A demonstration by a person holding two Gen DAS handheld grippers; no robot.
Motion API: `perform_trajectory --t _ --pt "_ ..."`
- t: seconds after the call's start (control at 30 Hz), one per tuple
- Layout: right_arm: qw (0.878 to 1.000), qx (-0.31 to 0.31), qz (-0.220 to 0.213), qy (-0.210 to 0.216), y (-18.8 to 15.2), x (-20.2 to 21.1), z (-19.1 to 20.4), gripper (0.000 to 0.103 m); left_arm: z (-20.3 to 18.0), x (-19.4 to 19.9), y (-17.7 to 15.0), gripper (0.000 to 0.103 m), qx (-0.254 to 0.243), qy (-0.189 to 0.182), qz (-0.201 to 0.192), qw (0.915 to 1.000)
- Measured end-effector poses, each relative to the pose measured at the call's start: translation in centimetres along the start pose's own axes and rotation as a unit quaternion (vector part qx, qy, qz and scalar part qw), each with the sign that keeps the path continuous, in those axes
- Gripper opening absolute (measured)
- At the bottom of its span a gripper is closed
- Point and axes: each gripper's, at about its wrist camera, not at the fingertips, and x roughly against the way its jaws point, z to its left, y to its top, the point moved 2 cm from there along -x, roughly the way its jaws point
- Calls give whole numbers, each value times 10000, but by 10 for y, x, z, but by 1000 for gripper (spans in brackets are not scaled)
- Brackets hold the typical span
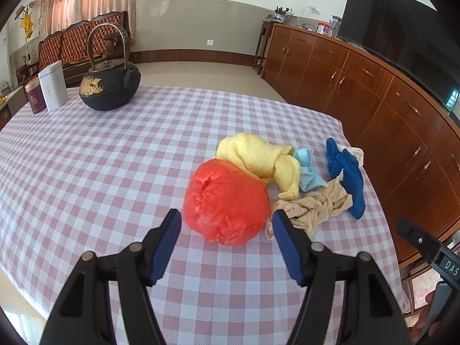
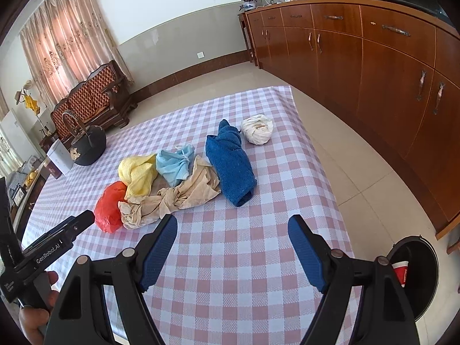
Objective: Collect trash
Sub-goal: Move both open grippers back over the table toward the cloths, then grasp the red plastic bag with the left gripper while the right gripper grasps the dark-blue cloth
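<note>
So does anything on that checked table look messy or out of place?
Yes. A heap of crumpled things lies near one corner: a red bag, yellow cloth, light blue wad, beige stockings, blue towel and a white ball set apart. The kettle and tins stand tidy.

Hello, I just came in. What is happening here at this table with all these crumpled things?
A person holds a two-finger gripper in each hand over a table with a checked cloth. Both the left gripper and the right gripper are open and hold nothing. In front of them lies a heap: a red plastic bag, a yellow cloth, a light blue piece, a beige stocking, a dark blue towel and a white bundle. The red plastic bag sits right before the left gripper. Nothing is picked up yet.
</note>
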Motion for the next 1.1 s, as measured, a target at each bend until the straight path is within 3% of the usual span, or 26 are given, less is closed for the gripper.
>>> perform_trajectory --t 0.43,0.6,0.8,0.87,0.9,0.93,1.1 --pt "9999 5 153 -40 31 -65 6 81 3 -48 10 67 25 -132 237 9996" --pt "9997 -43 228 -77 46 -91 3 81 10 -56 10 45 169 -360 298 9988" --pt "9997 -55 225 8 56 -111 2 81 14 -58 9 31 171 -433 194 9987" --pt "9996 2 268 54 57 -117 5 73 14 -58 9 29 166 -436 158 9988" --pt "9995 51 311 62 57 -121 6 56 14 -57 9 28 172 -440 147 9988" --pt "9993 92 366 54 57 -125 7 48 15 -58 9 27 186 -449 146 9987" --pt "9993 86 341 151 54 -125 8 29 22 -52 11 25 307 -487 70 9983"
